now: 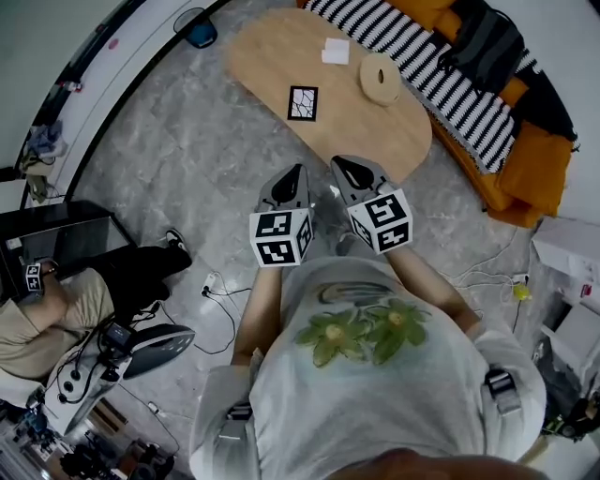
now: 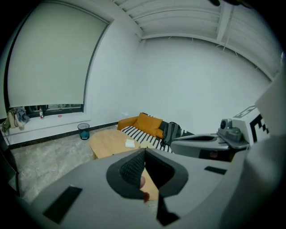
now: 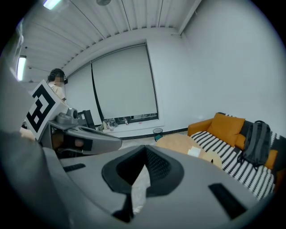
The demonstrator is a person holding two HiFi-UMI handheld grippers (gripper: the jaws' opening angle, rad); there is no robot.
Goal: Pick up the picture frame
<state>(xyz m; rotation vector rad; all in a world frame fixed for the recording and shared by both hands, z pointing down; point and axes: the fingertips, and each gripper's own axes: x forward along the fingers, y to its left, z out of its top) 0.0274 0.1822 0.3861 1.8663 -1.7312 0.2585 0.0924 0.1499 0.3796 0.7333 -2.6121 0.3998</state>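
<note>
Left of the tabletop [image 1: 272,56], by its far end, a blue waste bin [image 1: 197,28] stands on the grey floor. Your left hand-held gripper [image 1: 294,176] hangs over that floor just short of the tabletop's near edge. Its own view shows the jaws pressed together with nothing between them. The picture frame [image 1: 303,103] lies flat on the tabletop, near the middle and a little toward the near edge. It has a black border round a white sheet crossed by dark cracked lines, and neither gripper touches it. Farther back on the tabletop, close to the far edge, rests a small white sheet [image 1: 336,52]. Your right hand-held gripper [image 1: 345,169] sits at the tabletop's near edge, beside the left one. It is likewise closed and empty (the right gripper view looks past meeting pads to bare floor). On the right half of the tabletop lies a pale round wooden disc [image 1: 381,78], well apart from the picture frame. Right of the tabletop runs an orange sofa [image 1: 525,159] under a black-and-white striped blanket [image 1: 441,70], with a dark backpack [image 1: 487,42] on it.
</note>
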